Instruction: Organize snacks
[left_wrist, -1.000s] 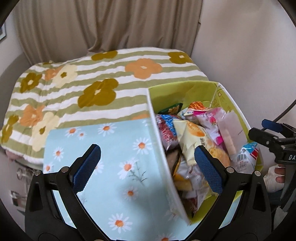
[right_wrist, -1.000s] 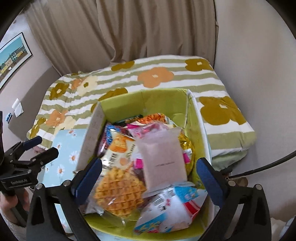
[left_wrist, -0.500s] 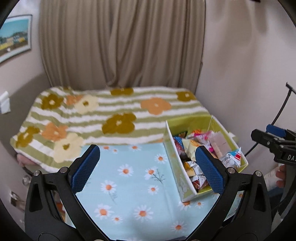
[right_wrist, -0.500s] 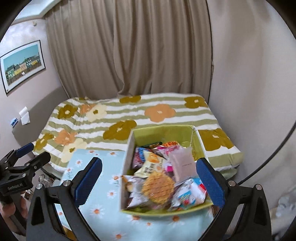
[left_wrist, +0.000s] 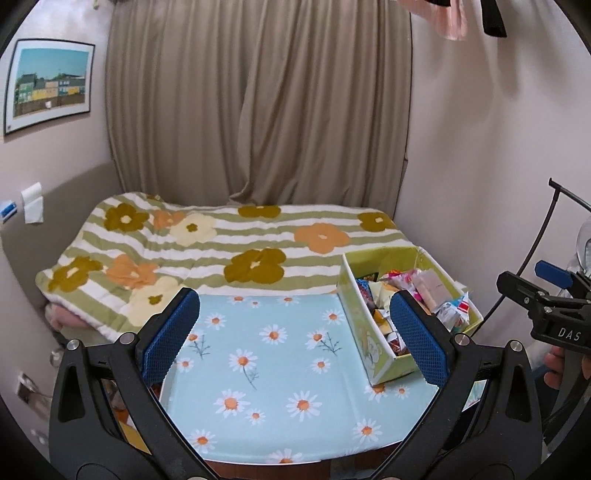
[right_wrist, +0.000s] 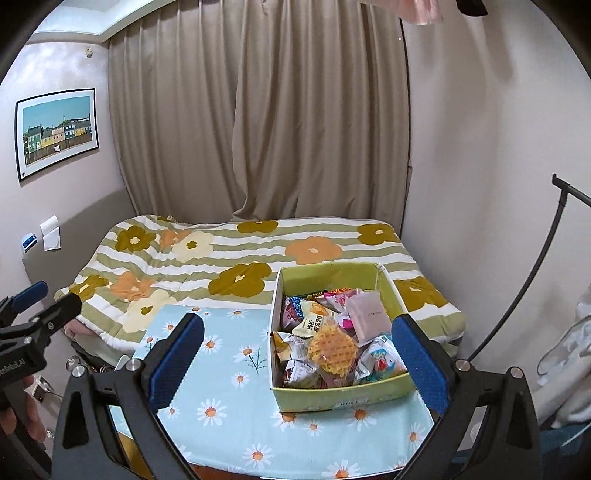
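A yellow-green cardboard box (right_wrist: 334, 393) sits on a table covered in a pale blue cloth printed with daisies (left_wrist: 266, 354), toward the cloth's right side. It is packed with wrapped snacks (right_wrist: 325, 332): a round golden waffle in clear wrap (right_wrist: 331, 349) lies on top near the front wall of the box, a flat dusty-pink packet (right_wrist: 369, 317) lies just behind and to the right of it, and a white and blue pouch (right_wrist: 380, 360) is tucked into the front right corner.

The left gripper (left_wrist: 295, 334) hangs above the bare part of the cloth left of the box, its blue-padded fingers (left_wrist: 173, 334) spread wide with nothing between them. The right gripper (right_wrist: 295, 362) hovers in front of the box, jaws equally wide and empty, with the box seen between its fingers.

Beyond the box lies a bed under a green-and-white striped quilt with large orange and brown flowers (right_wrist: 236, 258), touching the far edge of the table. Behind that hang beige curtains (right_wrist: 258, 110), and a framed picture of coloured houses (right_wrist: 57, 133) is on the wall to the left.
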